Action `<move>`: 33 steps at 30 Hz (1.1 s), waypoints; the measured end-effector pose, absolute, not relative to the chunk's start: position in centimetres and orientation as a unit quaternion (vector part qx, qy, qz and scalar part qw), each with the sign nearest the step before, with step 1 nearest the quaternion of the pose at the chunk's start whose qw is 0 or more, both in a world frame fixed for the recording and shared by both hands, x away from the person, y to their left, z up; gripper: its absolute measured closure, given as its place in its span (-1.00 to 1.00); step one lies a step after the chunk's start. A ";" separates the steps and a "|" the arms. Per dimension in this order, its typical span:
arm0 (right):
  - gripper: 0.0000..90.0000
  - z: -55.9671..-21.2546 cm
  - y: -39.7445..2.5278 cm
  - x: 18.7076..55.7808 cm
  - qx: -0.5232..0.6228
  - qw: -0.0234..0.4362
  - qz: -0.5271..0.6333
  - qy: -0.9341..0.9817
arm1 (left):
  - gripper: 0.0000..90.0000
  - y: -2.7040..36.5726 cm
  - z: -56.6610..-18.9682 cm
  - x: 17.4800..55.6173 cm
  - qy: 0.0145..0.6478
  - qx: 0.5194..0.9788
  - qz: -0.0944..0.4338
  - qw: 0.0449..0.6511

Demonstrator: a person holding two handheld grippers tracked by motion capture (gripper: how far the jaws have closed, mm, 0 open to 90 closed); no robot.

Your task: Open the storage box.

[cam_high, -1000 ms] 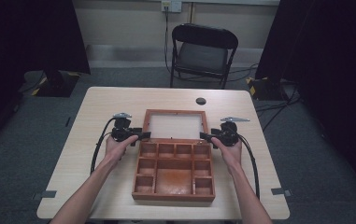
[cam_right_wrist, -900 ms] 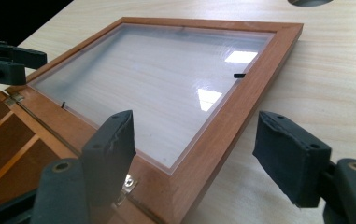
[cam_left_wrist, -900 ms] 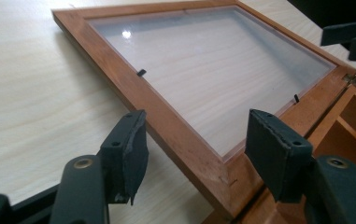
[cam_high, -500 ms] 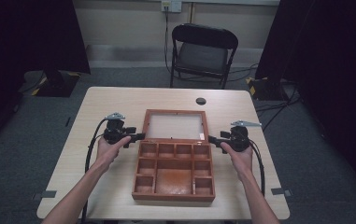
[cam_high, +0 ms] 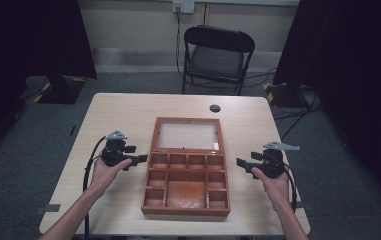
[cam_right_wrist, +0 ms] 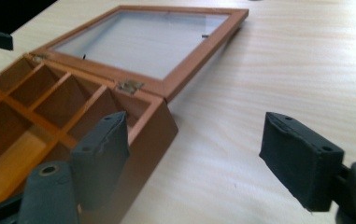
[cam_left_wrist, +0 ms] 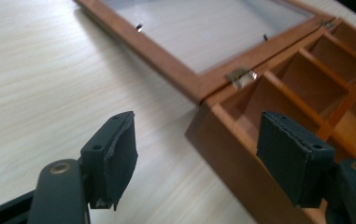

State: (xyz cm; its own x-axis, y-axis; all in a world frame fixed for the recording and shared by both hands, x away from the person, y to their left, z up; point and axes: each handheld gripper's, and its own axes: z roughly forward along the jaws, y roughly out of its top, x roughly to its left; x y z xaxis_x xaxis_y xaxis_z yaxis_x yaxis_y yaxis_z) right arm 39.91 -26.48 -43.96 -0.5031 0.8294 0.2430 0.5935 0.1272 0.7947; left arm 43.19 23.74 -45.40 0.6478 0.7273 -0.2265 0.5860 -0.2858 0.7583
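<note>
While the wooden box (cam_high: pixel 186 177) lies open and unlabelled, left tongs (cam_high: pixel 139 159) and right tongs (cam_high: pixel 241 163) gape released beside it.

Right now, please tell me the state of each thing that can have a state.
Wooden box: open, compartments empty.
Glass lid: folded back flat on the table.
Left gripper: open, holding nothing.
Right gripper: open, holding nothing.
Chair: unoccupied.

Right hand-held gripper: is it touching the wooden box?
Apart. The high view shows bare table between the right hand-held gripper and the wooden box.
</note>
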 end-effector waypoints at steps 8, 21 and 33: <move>-0.59 -44.7 -27.5 37.5 0.488 0.133 0.435 0.745 | -0.43 26.3 -45.9 41.3 0.433 0.795 0.092 0.415; -0.65 -47.5 -28.7 35.7 0.511 0.132 0.362 0.768 | -0.46 29.6 -47.9 38.2 0.455 0.810 0.123 0.348; -0.80 -49.8 -27.8 35.0 0.494 0.207 0.322 0.781 | -0.69 29.0 -49.7 37.9 0.463 0.802 0.191 0.325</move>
State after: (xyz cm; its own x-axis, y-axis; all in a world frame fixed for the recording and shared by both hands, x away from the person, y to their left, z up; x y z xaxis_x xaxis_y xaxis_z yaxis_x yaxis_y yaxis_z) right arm 35.05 -27.78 -49.76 -0.4271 0.9042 -0.0052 0.6380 0.3055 0.7068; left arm 37.91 29.00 -49.69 0.4982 0.8670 0.0058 0.6184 -0.3601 0.6985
